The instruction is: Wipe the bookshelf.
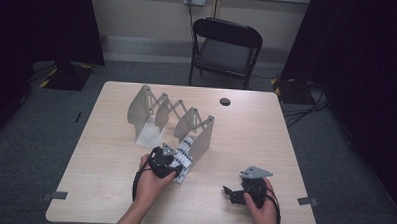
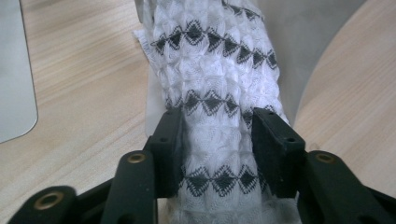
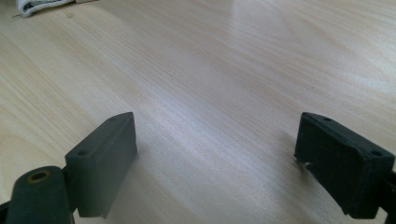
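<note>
Holding my left gripper [image 2: 217, 140] over the white rolled cloth [image 2: 215, 88] with black diamond bands, I have its two black jaws on either side of the roll, their pads against the fabric and pinching it lightly. That cloth runs straight ahead from the jaws, its far end leaning on a grey panel of the folding rack [image 1: 169, 120], which stands just beyond the gripper on the wooden table [image 1: 256, 129]. Ahead and to the left of the jaws sits another grey panel, apart from the cloth. My right gripper [image 3: 217, 158] rests well away from the roll, low over bare tabletop, jaws spread wide with nothing between them; a bit of the cloth shows far ahead to its left
</note>
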`<action>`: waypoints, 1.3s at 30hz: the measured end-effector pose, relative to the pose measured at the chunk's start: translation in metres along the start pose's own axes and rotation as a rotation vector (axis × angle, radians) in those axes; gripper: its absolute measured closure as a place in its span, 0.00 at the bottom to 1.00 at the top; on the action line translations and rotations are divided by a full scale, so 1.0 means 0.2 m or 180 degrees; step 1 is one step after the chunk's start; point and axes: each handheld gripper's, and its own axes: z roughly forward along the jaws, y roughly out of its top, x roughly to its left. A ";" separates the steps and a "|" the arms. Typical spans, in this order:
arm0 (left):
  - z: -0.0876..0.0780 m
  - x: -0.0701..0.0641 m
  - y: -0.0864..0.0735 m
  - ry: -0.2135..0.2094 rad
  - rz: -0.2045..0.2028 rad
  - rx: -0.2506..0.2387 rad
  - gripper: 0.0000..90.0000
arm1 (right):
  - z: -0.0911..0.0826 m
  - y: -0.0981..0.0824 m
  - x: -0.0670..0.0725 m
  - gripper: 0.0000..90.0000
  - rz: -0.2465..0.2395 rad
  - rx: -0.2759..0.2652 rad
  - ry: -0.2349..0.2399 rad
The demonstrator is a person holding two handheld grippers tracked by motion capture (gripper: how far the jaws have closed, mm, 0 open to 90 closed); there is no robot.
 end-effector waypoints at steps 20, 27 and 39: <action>-0.11 -0.01 0.14 -0.0157 0.0266 -0.0054 0.85 | 0.00 0.00 0.00 0.13 0.0000 0.0000 0.0001; -0.26 -0.03 0.35 -0.0084 0.0259 -0.0418 0.86 | 0.00 0.00 0.00 0.13 0.0000 0.0001 0.0001; -0.13 -0.01 0.37 0.0076 0.0263 -0.0227 0.85 | 0.00 0.00 0.00 0.13 0.0000 0.0000 0.0002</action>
